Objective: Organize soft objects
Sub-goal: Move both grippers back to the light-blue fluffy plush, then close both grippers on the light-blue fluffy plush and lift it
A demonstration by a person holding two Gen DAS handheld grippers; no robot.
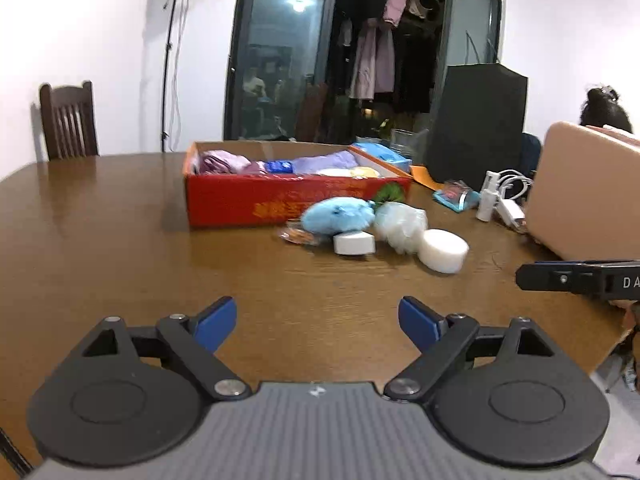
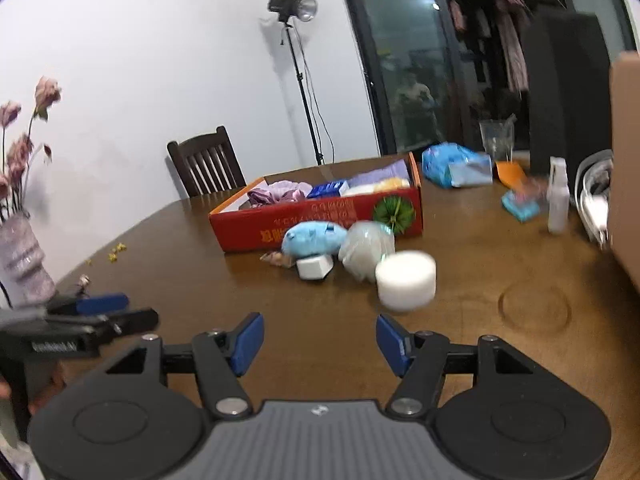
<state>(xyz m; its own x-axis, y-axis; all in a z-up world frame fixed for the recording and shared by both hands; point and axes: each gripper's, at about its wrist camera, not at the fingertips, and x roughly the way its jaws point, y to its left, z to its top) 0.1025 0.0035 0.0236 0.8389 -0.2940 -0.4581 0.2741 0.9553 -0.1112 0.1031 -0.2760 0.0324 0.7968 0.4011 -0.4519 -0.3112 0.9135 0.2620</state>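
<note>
You're holding both grippers, left [image 1: 316, 322] and right [image 2: 319, 342], spread and empty, short of the red cardboard box [image 1: 288, 200]; fuzzy blue plush toy [image 1: 338, 216] sitting against its front wall.

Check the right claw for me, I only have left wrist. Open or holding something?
Observer: The right claw is open with nothing between its pads. The white disc lies on the table just ahead of it.
Operator: Anything off to the left, outside my frame?
Observer: Yes, a vase of pink flowers stands at the far left, by the table edge.
Operator: Anything loose near it?
Observer: Small yellow bits lie on the table between the vase and the box.
</note>
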